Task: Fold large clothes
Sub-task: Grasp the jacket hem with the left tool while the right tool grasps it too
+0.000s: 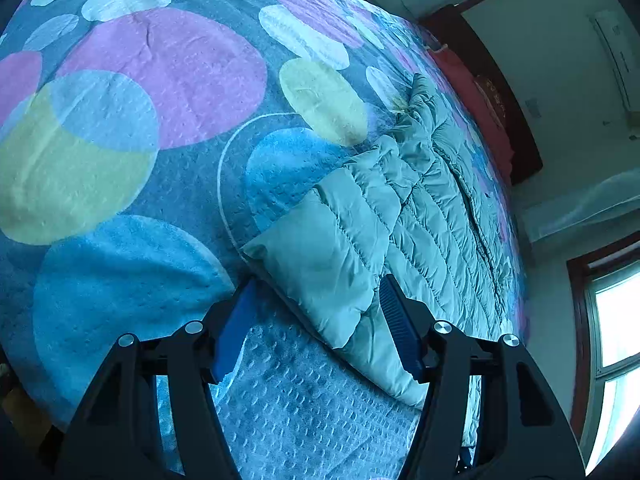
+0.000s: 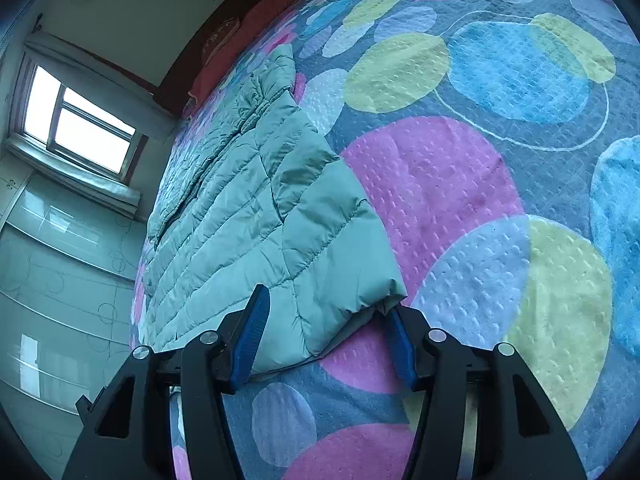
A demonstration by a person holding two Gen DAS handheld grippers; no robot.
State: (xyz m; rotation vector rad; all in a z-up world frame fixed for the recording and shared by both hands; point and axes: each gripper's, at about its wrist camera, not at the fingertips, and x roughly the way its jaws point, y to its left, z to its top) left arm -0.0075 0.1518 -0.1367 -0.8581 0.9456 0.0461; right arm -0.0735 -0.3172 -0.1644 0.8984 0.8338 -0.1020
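At the bed's near edge, left hand-held gripper (image 1: 316,328) and right hand-held gripper (image 2: 324,332) both gape wide around the puffy jacket (image 2: 256,216) hem corners lying flat on the bedspread (image 2: 460,200); slippery padding may squirt free.

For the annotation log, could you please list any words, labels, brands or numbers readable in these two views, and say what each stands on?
No text can be read in either view.
Red headboard cloth: a gold mark, too blurred to read.
Air conditioner: small marks on its front, too small to read.
Padded jacket and dotted bedspread: no lettering visible.
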